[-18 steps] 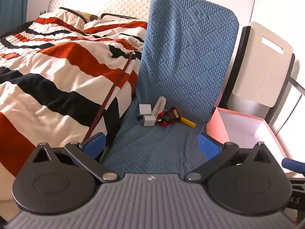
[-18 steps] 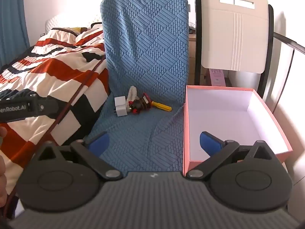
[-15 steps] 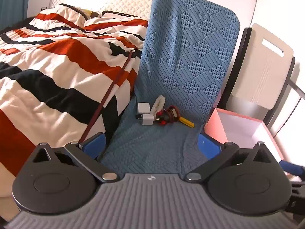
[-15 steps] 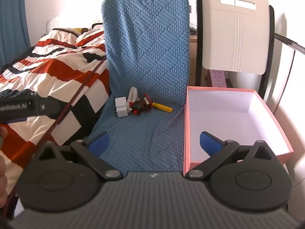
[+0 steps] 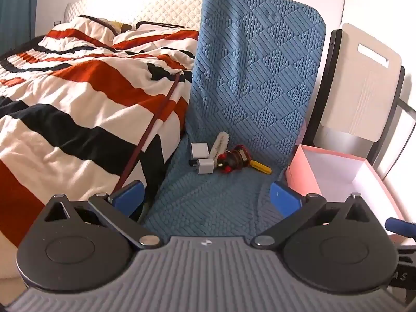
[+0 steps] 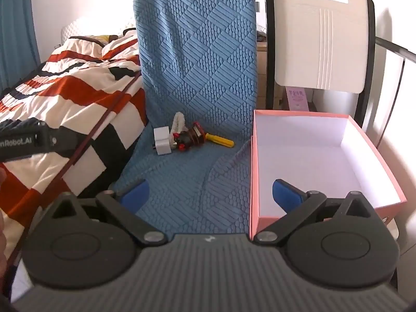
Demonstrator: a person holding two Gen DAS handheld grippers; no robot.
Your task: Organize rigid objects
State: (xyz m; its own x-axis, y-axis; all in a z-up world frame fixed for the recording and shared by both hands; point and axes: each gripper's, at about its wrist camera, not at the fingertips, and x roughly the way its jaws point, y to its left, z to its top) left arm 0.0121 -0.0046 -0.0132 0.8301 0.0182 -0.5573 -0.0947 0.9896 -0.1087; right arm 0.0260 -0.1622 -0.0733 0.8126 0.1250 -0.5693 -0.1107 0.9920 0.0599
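Note:
Small rigid objects lie at the back of a blue textured chair seat (image 5: 208,197): two white charger cubes (image 5: 203,158) (image 6: 161,140), a white toothed strip (image 5: 220,143), a dark red-and-black toy (image 5: 234,159) (image 6: 189,138) and a yellow-handled tool (image 5: 262,167) (image 6: 220,140). An open pink box (image 6: 306,163) with a white inside stands right of the seat, also in the left wrist view (image 5: 306,171). My left gripper (image 5: 208,195) is open and empty, in front of the objects. My right gripper (image 6: 210,195) is open and empty, over the seat's front and the box's left wall.
A bed with a red, black and cream striped cover (image 5: 72,109) lies to the left. A thin dark red rod (image 5: 153,127) leans across the bed edge. A white-backed chair (image 6: 322,36) stands behind the box. The left gripper's body (image 6: 33,140) shows at the right view's left edge.
Both grippers have shifted slightly; the left view has swung a little so the objects sit nearer its middle. Nothing was picked up; both grippers stay open.

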